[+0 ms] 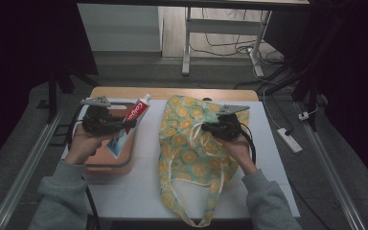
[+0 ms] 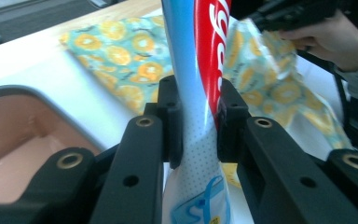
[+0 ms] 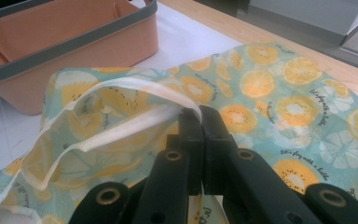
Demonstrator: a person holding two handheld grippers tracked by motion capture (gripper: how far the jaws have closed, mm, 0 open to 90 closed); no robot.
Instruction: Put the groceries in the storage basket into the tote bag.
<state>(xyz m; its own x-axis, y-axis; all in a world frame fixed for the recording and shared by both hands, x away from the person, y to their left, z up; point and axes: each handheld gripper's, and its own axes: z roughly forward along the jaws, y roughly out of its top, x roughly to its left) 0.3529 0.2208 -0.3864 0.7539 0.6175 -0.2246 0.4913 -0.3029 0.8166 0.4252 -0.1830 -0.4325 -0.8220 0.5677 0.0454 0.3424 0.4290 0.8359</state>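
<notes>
A red, white and blue toothpaste tube [image 1: 133, 119] [image 2: 200, 84] is held above the orange basket [image 1: 106, 163], its cap pointing away and up. My left gripper [image 1: 124, 125] [image 2: 199, 122] is shut on the tube's lower half. A fabric tote bag with an orange-slice print [image 1: 191, 143] [image 3: 279, 93] lies on the white table [image 1: 139, 191]. My right gripper [image 1: 204, 128] [image 3: 199, 116] is shut on the bag's cream-edged rim [image 3: 135, 123], lifting it so the mouth gapes a little.
The orange basket with a grey rim [image 3: 70, 39] stands at the table's left. The bag's cream handles [image 1: 199, 220] trail over the front edge. A wooden strip [image 1: 172, 92] runs along the far edge. A power strip [image 1: 289, 140] lies on the floor at the right.
</notes>
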